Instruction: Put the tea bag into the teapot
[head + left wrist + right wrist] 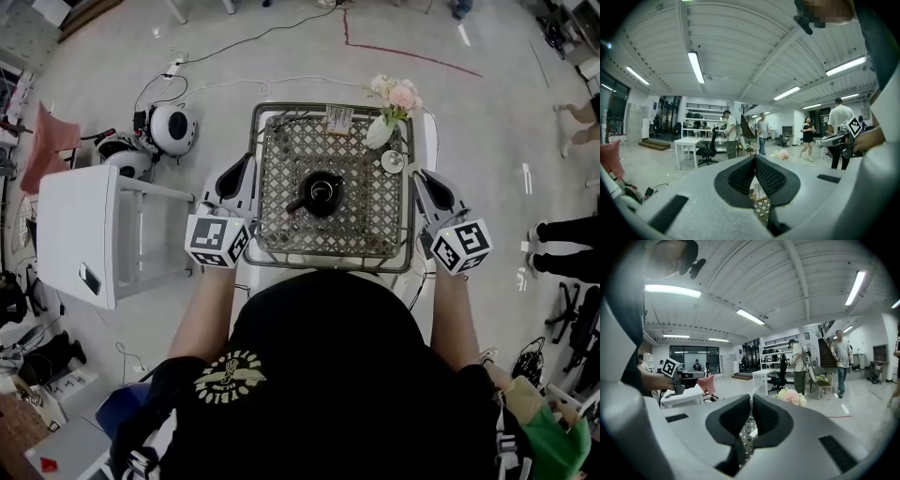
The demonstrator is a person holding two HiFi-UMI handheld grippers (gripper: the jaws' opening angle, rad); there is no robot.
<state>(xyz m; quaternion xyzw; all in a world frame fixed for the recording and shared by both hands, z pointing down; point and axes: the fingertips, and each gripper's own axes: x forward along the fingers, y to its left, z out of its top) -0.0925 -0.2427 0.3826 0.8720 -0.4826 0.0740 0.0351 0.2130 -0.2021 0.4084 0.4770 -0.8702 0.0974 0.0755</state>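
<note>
Your left gripper (754,158) has its jaws closed tip to tip with nothing between them, and your right gripper (751,398) is closed the same way and also looks empty. They flank the lattice-topped bench (366,230), one at each side edge, so the task looks not yet begun. The black teapot (322,192) stands in the middle of the bench between them. What looks to be the tea bag (339,119), a small printed packet, lies at the far edge, well beyond the pot. The main risk is the reach: to get there you must pass over or beside the teapot, and a low forearm or marker cube could knock it or turn it. Just right of the packet stands a flower vase (382,131) with a small white dish (393,161) near it, so a wide approach from the right could tip the vase. The packet lies flat on open lattice, so jaw tips may snag in the holes or push it off the back edge. I cannot tell whether the teapot's lid is on; check before carrying the bag over.
</note>
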